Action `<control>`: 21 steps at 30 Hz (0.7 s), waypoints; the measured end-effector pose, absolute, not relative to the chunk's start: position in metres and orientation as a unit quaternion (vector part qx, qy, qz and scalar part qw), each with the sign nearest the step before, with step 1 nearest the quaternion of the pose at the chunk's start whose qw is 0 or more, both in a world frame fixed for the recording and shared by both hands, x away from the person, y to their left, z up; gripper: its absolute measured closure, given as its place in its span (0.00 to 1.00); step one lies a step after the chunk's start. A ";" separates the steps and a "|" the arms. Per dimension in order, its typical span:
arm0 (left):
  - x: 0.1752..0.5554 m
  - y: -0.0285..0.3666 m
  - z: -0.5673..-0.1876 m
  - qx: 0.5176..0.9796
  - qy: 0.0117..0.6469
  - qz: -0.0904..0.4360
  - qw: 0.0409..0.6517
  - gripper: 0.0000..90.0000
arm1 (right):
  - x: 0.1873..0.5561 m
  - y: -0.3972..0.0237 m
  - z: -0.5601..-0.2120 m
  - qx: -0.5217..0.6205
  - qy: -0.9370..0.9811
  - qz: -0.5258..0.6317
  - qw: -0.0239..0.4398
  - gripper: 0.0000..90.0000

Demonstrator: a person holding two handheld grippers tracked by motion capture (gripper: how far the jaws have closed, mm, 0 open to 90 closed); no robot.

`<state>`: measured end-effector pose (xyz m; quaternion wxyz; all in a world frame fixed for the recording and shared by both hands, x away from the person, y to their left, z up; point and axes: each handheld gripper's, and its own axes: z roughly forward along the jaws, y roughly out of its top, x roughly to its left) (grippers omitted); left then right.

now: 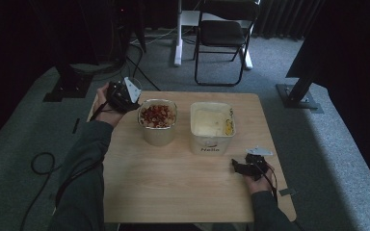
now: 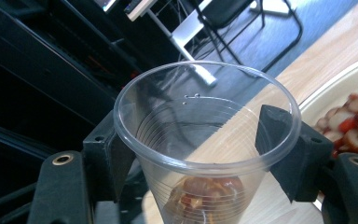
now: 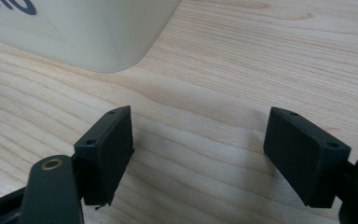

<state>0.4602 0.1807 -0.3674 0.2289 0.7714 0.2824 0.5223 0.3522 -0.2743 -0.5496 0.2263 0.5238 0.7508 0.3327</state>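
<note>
A clear plastic cup (image 2: 205, 140) stands upright between the jaws of my left gripper (image 2: 196, 154), whose pads press on its sides just under the rim. Red and brown food pieces (image 2: 205, 193) lie at the cup's bottom. In the high view my left gripper (image 1: 120, 96) is at the table's far left corner, beside a tub of red and tan food (image 1: 157, 117). A cream tub (image 1: 212, 122) stands to the right of that. My right gripper (image 1: 236, 166) rests low near the table's right edge, open and holding nothing (image 3: 198, 154).
The wooden table (image 1: 173, 187) has bare room in front of the tubs. A corner of the cream tub (image 3: 74, 28) lies just ahead of the right jaws. A black chair (image 1: 224, 33), stand feet (image 1: 67, 86) and floor cables (image 1: 41, 163) surround the table.
</note>
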 end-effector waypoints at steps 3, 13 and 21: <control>0.460 0.176 -0.367 0.776 0.258 0.538 0.202 0.34 | 0.352 -0.274 -0.550 0.524 0.751 0.333 0.226 0.26; 0.459 0.167 -0.365 0.784 0.194 0.576 0.128 0.34 | 0.352 -0.274 -0.550 0.524 0.751 0.333 0.226 0.26; 0.459 0.163 -0.364 0.787 0.162 0.589 0.091 0.34 | 0.352 -0.274 -0.550 0.524 0.751 0.333 0.226 0.26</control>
